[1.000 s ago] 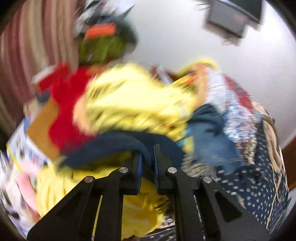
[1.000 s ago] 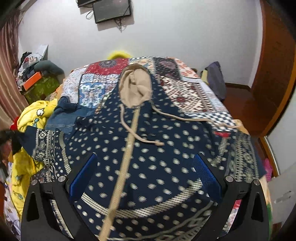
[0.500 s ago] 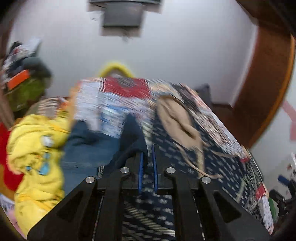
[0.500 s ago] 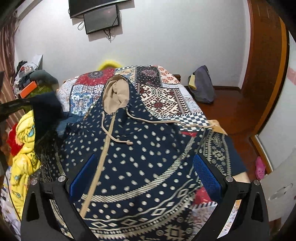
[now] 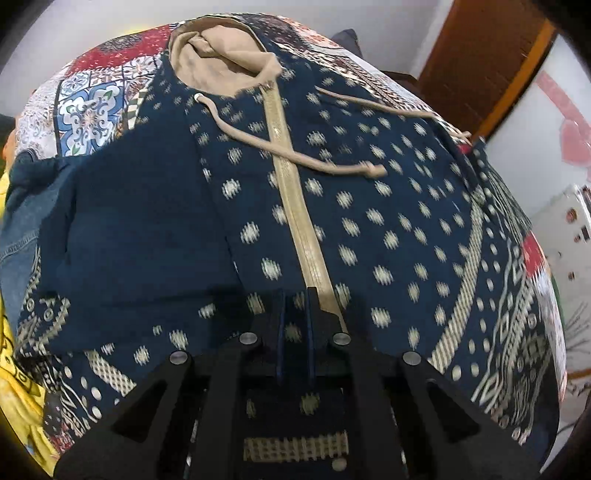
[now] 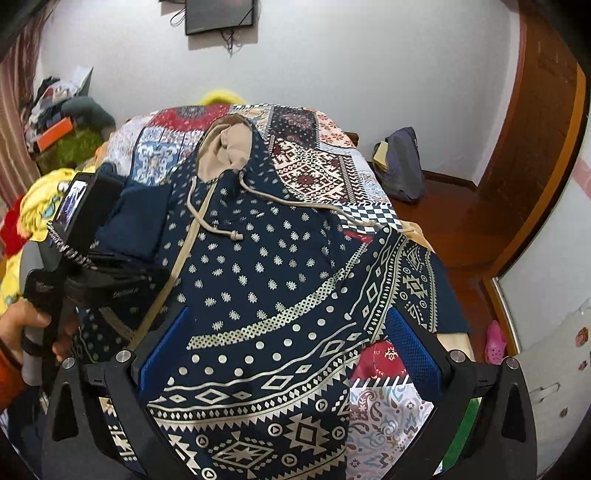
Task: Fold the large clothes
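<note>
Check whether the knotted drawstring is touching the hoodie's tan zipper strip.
Touching. The left wrist view shows the knotted drawstring lying straight across the tan zipper strip, with no gap where they cross.

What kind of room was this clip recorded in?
Most likely a bedroom in a home. A bed with a patchwork bedspread fills the middle, a navy patterned hoodie is spread on it, a loose pile of clothes lies beside it, and a wall-mounted screen hangs above.

Patchwork bedspread (image 6: 314, 170) on bed; dark wall-mounted screen (image 6: 221, 14) far; grey backpack (image 6: 402, 166) on wooden floor (image 6: 454, 221), right.
</note>
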Demonstrator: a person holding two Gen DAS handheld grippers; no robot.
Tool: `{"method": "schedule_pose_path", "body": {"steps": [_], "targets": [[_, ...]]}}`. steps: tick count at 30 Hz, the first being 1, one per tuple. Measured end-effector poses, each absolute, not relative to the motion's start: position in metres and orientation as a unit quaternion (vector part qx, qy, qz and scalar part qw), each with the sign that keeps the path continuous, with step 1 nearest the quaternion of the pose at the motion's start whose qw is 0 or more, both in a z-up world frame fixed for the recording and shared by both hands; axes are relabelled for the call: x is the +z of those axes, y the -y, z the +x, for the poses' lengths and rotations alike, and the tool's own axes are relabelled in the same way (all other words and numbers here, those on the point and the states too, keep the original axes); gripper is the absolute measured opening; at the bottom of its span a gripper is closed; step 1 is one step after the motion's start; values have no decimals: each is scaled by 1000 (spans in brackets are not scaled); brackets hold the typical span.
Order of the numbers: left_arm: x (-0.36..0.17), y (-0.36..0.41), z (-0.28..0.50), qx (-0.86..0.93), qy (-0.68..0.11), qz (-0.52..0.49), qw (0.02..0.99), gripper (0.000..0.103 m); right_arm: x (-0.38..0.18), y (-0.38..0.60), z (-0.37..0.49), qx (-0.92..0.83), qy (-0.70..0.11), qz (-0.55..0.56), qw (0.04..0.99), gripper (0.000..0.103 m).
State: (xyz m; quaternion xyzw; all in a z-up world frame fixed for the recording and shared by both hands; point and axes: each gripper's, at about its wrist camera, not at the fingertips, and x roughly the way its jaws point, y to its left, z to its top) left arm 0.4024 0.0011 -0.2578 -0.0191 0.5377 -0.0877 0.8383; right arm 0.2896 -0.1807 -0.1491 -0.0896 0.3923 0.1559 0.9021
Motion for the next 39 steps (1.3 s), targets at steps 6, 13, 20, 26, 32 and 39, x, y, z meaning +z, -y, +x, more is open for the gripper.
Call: {"method": "schedule_pose_path", "body": {"steps": [6,13,20,26,32,39], "targets": [[-227,-46,363,-86,-509,-46,855,53,-144,150,292,174,-385,-119,899,102],[-199,-145,328,10,-465,-57,883,62,-145,74,305,229,-381,-146,884,102],[-224,-227,309,58,-481,-92,870,62,-176,-26,320,300,-397,-195,845,101],[-254,-245,302,50,-501,-121,856,62,-207,-103,334,333,-402,-248,816,91],[-274,-245,306,28,-513,-146,846,62,-241,-138,352,327,-412,-304,795,57],[-279,-237,320,38,-514,-144,845,62,-232,-129,367,339,-414,-247,808,13]]}}
